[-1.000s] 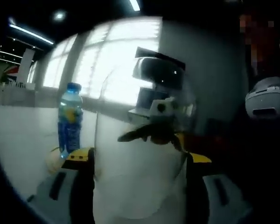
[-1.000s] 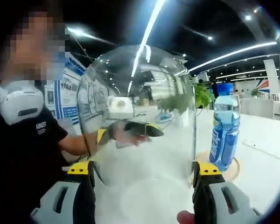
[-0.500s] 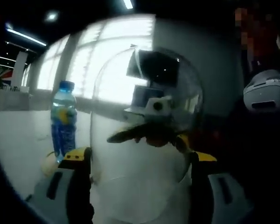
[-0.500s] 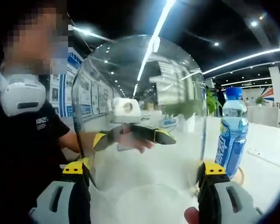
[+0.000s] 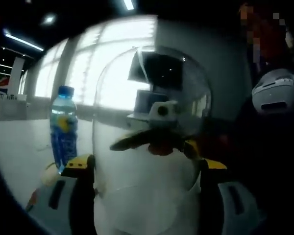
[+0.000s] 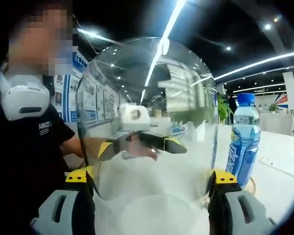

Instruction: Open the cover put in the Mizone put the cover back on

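A clear glass dome cover is held off the white table between both grippers. My left gripper has a yellow-tipped jaw pressed on each side of it, shut on the cover. In the right gripper view the same cover sits between the jaws of my right gripper, also shut on it. Each gripper appears through the glass from the other side: the right gripper and the left gripper. The blue Mizone bottle stands upright on a round wooden base, apart from the cover.
A person in a black shirt stands close behind the cover, with a white device at the chest. The white table stretches beyond the bottle. Bright windows lie behind it.
The cover has come up a little and closer to the cameras, with both grippers still on it. The bottle has drifted left in the left gripper view as the camera moved.
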Motion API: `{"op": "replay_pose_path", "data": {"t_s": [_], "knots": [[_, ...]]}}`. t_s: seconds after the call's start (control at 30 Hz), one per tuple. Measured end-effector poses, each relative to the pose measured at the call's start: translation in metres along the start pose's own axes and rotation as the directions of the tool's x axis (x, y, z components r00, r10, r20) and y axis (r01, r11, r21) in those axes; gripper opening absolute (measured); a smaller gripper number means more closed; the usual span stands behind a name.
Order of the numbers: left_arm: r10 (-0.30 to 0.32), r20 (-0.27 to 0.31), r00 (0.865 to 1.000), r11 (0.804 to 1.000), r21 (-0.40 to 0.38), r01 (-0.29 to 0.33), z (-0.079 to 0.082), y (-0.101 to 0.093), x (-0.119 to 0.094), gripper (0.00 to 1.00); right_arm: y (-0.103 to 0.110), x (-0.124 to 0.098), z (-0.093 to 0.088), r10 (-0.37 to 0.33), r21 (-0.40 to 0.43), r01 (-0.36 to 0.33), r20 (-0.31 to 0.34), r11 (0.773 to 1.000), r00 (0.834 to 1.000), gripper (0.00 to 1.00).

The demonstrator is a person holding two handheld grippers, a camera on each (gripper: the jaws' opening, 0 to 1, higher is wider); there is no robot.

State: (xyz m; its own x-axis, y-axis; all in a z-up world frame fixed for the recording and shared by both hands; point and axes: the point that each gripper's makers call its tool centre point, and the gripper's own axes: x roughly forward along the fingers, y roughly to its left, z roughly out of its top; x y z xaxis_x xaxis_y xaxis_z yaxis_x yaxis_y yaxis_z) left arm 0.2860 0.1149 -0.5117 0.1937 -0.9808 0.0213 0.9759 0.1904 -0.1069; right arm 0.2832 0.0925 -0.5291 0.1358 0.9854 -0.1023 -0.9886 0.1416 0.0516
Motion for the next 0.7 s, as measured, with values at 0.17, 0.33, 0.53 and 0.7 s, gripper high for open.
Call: {"op": "replay_pose_path", "data": {"t_s": [0.17,0.33,0.53,0.7], "knots": [[-0.004,-0.005,1.000,1.000,0.001,0.004,-0.0001,-0.0032,0.0019,0.78,0.0024,0.0001,-0.0012,-0.013,-0.002,0.013,-0.010,1.000,1.000,0.90],[0.012,0.009,1.000,1.000,0.005,-0.012,-0.0003,-0.0040,0.0047,0.77,0.0006,-0.0008,0.0007,-0.004,-0.005,0.005,0.049,1.000,0.999,0.90],[0.023,-0.023,0.999,1.000,0.013,-0.023,0.0000,-0.0044,0.0053,0.76,-0.0012,0.0025,0.0040,0.016,-0.007,-0.015,0.055,1.000,0.998,0.90],[0.014,-0.010,1.000,1.000,0.005,-0.014,0.0003,0.0003,0.0042,0.75,-0.0058,0.0024,0.0018,0.054,-0.011,-0.054,0.018,0.999,0.998,0.90]]}}
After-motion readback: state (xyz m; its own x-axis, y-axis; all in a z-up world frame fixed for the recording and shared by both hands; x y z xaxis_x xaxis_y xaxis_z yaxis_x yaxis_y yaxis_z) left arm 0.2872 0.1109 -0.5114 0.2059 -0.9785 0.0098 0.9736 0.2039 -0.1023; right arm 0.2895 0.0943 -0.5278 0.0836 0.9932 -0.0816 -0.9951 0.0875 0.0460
